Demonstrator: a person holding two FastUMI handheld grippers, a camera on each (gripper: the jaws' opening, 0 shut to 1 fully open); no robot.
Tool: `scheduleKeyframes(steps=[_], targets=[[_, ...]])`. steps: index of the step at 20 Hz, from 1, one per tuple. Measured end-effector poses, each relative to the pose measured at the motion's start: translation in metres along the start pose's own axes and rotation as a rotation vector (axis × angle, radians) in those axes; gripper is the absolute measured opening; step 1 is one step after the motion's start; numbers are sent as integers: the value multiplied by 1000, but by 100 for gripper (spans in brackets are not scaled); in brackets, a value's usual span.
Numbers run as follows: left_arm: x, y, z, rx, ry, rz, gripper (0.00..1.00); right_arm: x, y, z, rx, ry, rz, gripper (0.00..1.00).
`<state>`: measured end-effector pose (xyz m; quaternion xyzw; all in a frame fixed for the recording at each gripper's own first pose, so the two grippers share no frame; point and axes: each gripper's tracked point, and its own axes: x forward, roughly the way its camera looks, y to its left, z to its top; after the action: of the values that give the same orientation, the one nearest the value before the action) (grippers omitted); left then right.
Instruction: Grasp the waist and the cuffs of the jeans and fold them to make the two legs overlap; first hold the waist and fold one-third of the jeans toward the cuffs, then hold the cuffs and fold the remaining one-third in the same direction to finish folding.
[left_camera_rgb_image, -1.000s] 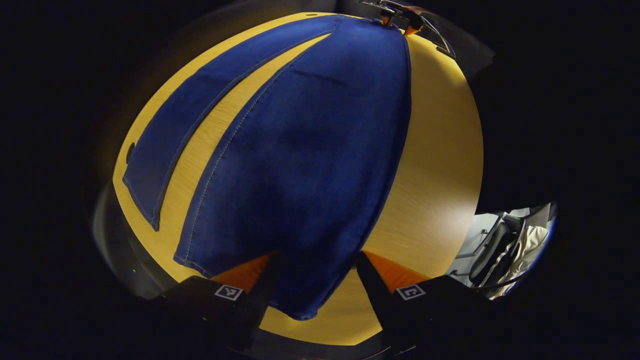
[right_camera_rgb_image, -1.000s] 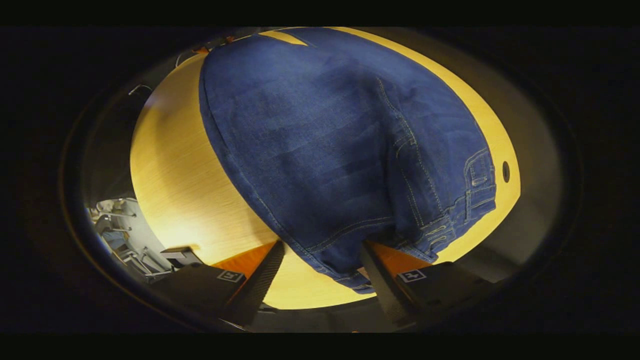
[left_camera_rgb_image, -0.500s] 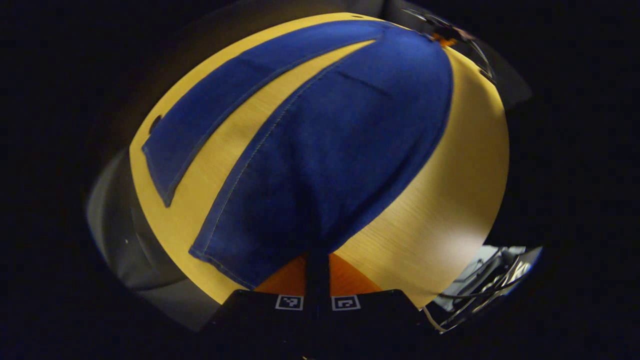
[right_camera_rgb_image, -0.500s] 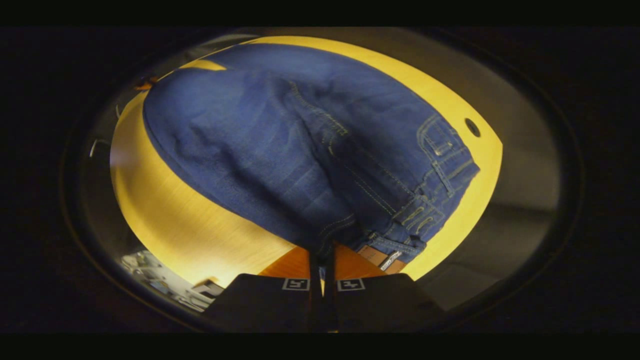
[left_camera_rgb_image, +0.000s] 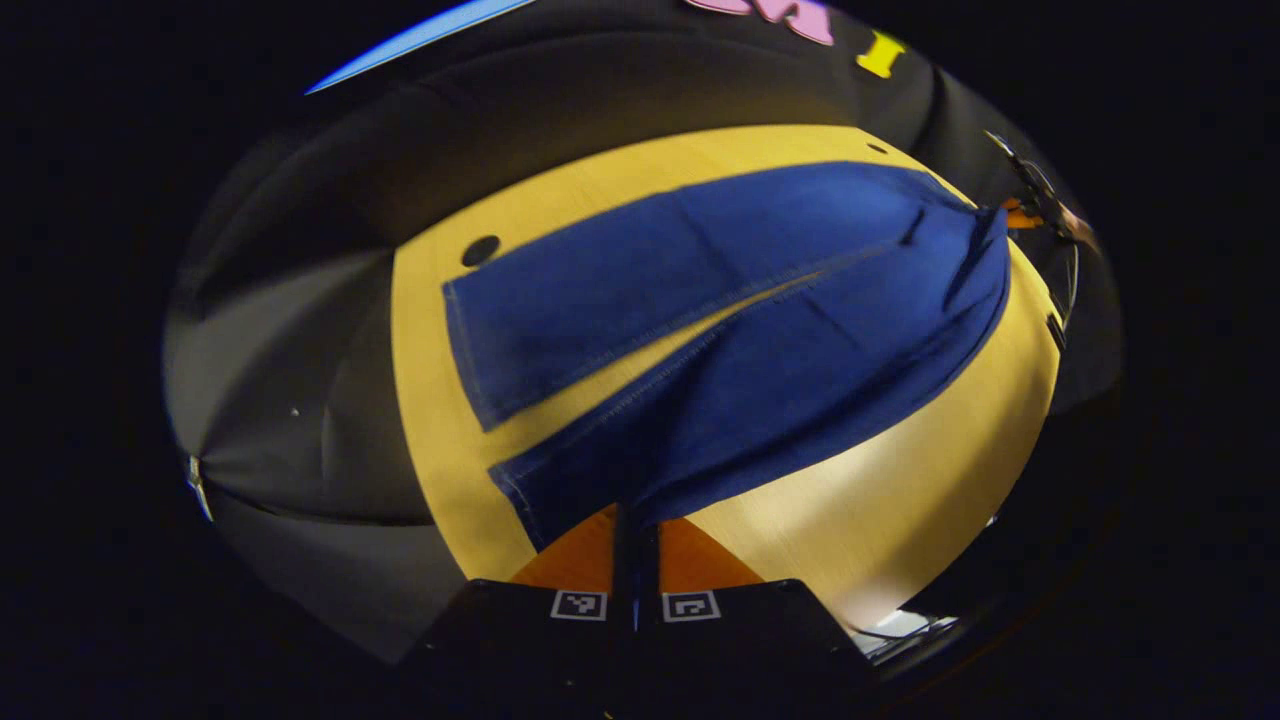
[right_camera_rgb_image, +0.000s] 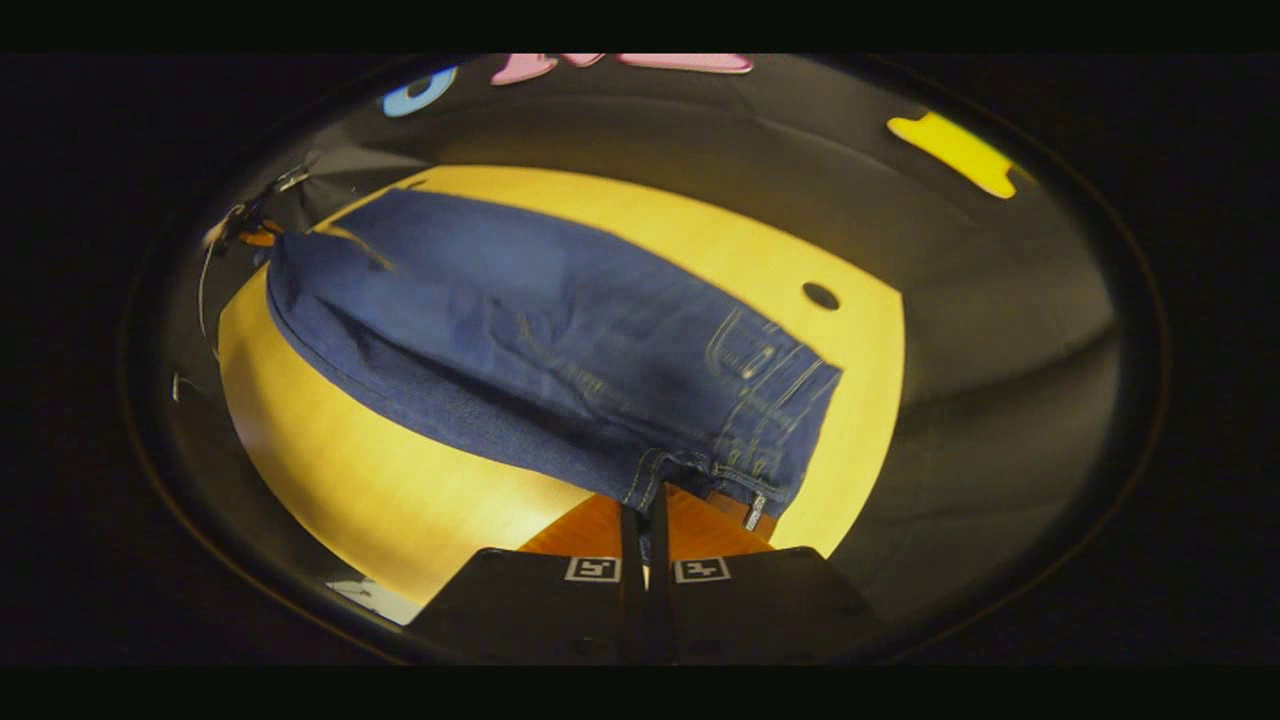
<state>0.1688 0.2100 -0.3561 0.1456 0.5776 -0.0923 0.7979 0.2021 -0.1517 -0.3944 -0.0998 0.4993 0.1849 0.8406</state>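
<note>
Both my grippers, left (left_camera_rgb_image: 634, 535) and right (right_camera_rgb_image: 645, 525), are now pinching the jeans (left_camera_rgb_image: 760, 330) and lifting them off the table (left_camera_rgb_image: 930, 490), starting the leg-over-leg fold.

yellow wooden table (left_camera_rgb_image: 900, 500) with a dark hole (left_camera_rgb_image: 480, 250)

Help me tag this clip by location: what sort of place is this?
Probably a recording booth, not a home: dark cloth walls close around one bare wooden table with a round cable hole, and only the jeans lie on it.
</note>
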Motion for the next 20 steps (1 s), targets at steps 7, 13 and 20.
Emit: scheduleKeyframes(steps=[7, 13, 20], targets=[[38, 68, 120, 129, -77, 222, 6, 16, -54, 93, -16, -124, -171, 0], [111, 87, 151, 190, -47, 371, 6, 112, -76, 103, 80, -71, -239, 10], [111, 96, 156, 138, -112, 419, 96, 139, -84, 122, 21, -112, -300, 77]])
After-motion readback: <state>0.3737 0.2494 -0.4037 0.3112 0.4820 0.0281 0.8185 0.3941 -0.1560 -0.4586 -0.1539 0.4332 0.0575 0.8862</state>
